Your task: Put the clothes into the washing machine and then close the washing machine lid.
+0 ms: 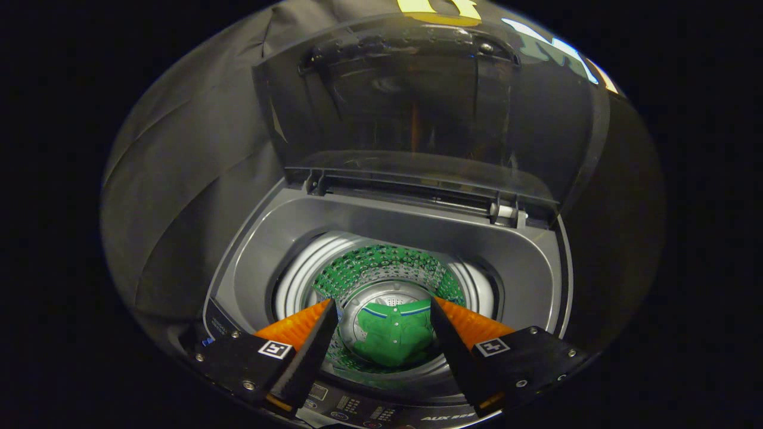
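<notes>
Hovering above the open washing machine point(387, 238), the gripper point(381, 310) has its fingers spread wide with nothing between them, and the green garment point(393, 339) lies crumpled at the bottom of the drum, seen beyond the fingertips. The tinted lid point(417, 113) stands upright at the back. Pushed off-centre, it could slip from the fingers and slam down, or catch the gripper at the rim.

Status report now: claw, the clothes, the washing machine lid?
Claw open, empty, above the drum opening. Green shirt lying at the drum bottom, seen between the fingers. Washing machine lid up, not yet closed. Nothing blocking the lid.
</notes>
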`<action>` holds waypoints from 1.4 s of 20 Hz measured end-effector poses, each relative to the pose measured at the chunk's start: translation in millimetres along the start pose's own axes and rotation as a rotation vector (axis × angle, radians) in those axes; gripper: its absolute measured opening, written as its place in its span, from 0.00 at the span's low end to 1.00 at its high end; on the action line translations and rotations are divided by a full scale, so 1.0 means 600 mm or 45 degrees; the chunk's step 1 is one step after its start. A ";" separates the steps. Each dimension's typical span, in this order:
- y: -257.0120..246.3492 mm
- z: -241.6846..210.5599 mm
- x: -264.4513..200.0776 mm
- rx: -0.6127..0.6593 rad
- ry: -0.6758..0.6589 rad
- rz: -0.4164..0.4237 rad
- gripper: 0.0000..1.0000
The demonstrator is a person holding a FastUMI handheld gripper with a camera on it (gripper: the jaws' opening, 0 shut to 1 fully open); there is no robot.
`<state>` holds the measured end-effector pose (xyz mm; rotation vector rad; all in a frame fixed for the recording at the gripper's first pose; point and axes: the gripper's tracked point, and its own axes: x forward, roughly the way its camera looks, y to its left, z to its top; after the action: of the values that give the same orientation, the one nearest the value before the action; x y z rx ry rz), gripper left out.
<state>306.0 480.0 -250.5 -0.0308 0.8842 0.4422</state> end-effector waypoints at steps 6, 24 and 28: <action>-0.008 0.055 -0.075 -0.031 -0.137 0.045 0.96; -0.023 0.417 -0.335 -0.029 -0.921 -0.037 0.95; -0.041 0.487 -0.297 0.006 -0.905 -0.111 0.95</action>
<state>433.8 453.8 66.4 0.0881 0.1835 0.3326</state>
